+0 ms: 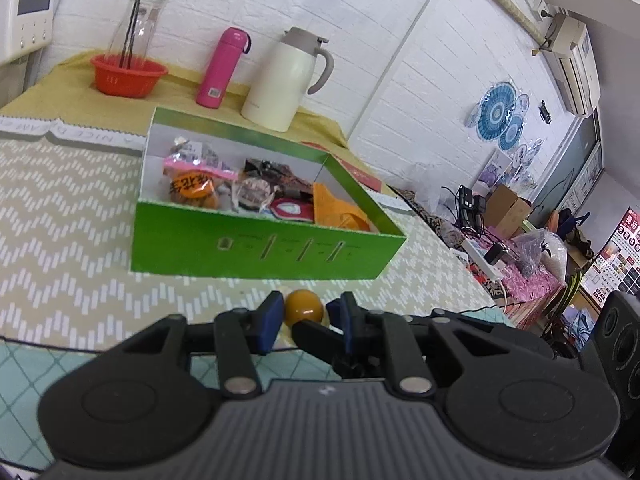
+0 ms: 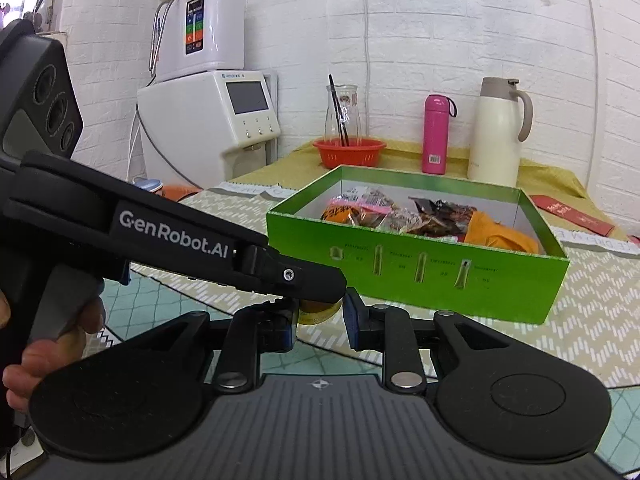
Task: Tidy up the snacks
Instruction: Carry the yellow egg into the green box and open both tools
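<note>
White brick walls all round, and a zigzag-patterned tablecloth (image 1: 60, 220) covers the table we're working at. The snack (image 1: 304, 309) is a small, round, glossy thing, mustard yellow, with a bit of pale clear wrapper showing around it. It sits right at the near side of the green box (image 1: 260, 248), outside it and close to its front wall. That box already has a heap of wrapped snacks (image 1: 240, 188) in it.

Our left gripper (image 1: 306, 312) has its jaws pulled in tight, tips right at the snack's top. We honestly can't tell if it's pinching the wrapper. Our right gripper (image 2: 320, 326) is part open with the snack between its blue pads. Can't tell if they press on it.
</note>
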Motion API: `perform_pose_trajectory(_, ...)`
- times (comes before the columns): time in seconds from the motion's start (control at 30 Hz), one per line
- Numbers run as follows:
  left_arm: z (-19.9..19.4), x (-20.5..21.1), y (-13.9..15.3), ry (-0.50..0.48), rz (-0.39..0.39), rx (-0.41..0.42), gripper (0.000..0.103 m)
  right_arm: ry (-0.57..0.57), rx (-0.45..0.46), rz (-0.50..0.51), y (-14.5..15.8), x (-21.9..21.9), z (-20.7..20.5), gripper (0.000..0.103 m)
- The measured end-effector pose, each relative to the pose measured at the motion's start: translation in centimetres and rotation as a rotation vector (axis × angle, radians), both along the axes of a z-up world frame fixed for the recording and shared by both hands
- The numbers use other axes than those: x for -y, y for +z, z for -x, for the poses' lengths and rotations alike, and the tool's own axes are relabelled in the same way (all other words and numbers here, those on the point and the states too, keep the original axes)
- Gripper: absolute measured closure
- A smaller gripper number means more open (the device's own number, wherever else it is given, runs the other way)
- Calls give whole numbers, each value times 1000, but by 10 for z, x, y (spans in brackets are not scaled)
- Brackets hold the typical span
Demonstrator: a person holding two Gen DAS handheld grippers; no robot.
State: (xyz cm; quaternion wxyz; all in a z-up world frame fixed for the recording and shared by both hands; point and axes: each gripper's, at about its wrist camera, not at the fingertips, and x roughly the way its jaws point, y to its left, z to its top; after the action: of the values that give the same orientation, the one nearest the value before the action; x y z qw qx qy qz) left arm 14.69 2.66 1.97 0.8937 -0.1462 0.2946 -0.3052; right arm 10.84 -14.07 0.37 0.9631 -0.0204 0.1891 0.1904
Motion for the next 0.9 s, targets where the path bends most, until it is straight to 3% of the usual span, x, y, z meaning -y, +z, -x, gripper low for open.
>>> perform_pose_trajectory(0.3, -44, 20, 30, -27, -23, 77, 88, -44, 82, -16, 23, 15, -38, 59)
perform_pose_trajectory(0.77, -120, 36, 8, -29, -26, -39, 87, -73, 6, -102, -3, 32, -98, 58)
perform_pose_trajectory(0.8, -122, 36, 6, -26, -21, -45, 77, -66, 6, -105, -6, 33, -100, 57)
perform_pose_trajectory(0.83, -123, 34, 4, -17, -7, -52, 61, -63, 5, -107, -8, 33, -102, 46)
perform_pose_trajectory(0.87, -122, 31, 3, 14, 9, -55, 22, -60, 2, -104, -11, 33, -102, 38)
perform_pose_trajectory(0.9, -119, 27, 2, 61, 32, -37, 14, -64, 14, -107, -12, 34, -100, 19)
